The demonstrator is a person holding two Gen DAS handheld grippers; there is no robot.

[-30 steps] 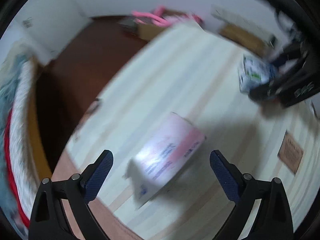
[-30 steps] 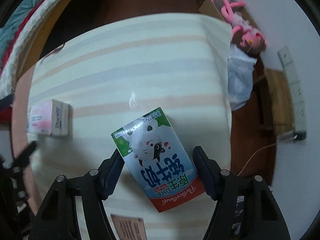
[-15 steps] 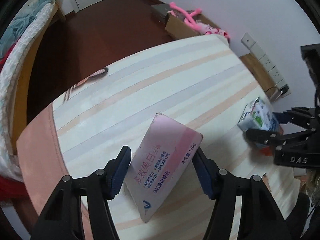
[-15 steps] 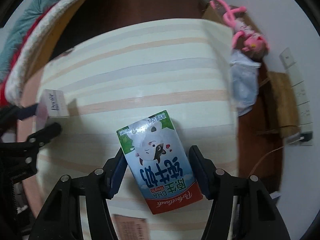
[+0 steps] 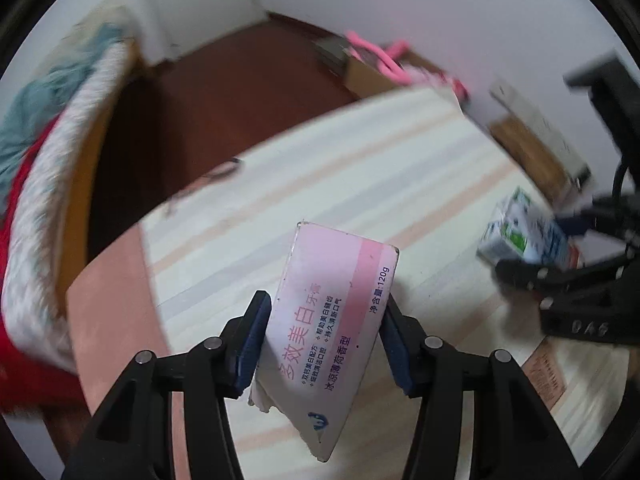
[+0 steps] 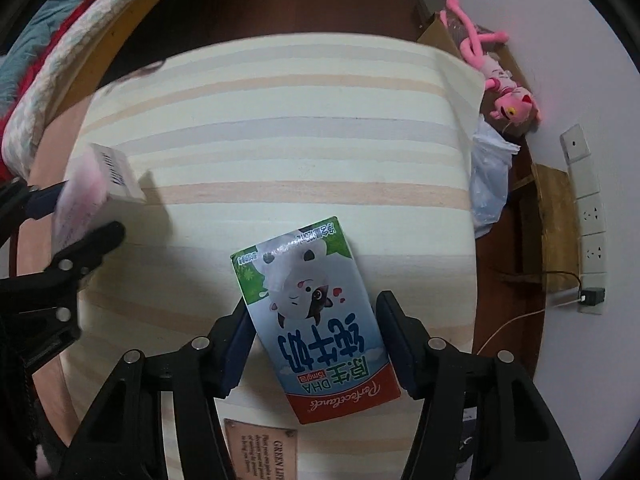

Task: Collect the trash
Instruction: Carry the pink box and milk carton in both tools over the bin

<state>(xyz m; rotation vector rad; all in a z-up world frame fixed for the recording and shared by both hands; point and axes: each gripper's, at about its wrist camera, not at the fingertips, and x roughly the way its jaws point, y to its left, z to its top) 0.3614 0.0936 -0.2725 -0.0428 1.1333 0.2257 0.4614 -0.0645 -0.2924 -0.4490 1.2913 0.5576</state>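
My left gripper [image 5: 324, 332] is shut on a pink and white toothpaste box [image 5: 332, 320] and holds it lifted above the striped tablecloth [image 5: 320, 184]. My right gripper [image 6: 314, 336] is shut on a milk carton [image 6: 316, 316] with a cow picture, held above the same cloth [image 6: 280, 140]. In the left wrist view the milk carton [image 5: 524, 236] and right gripper [image 5: 560, 276] show at the right. In the right wrist view the toothpaste box [image 6: 92, 192] and left gripper [image 6: 76, 220] show at the left.
A brown label [image 6: 260, 448] is sewn on the cloth near me. A white plastic bag [image 6: 488, 176] hangs off the table's far right corner. A pink plush toy [image 6: 500, 80] lies on cardboard boxes on the floor. A bed [image 5: 48, 160] stands at the left.
The left gripper closed on the toothpaste box and lifted it off the cloth, tilting the view upward. The right gripper kept hold of the milk carton, nearly still.
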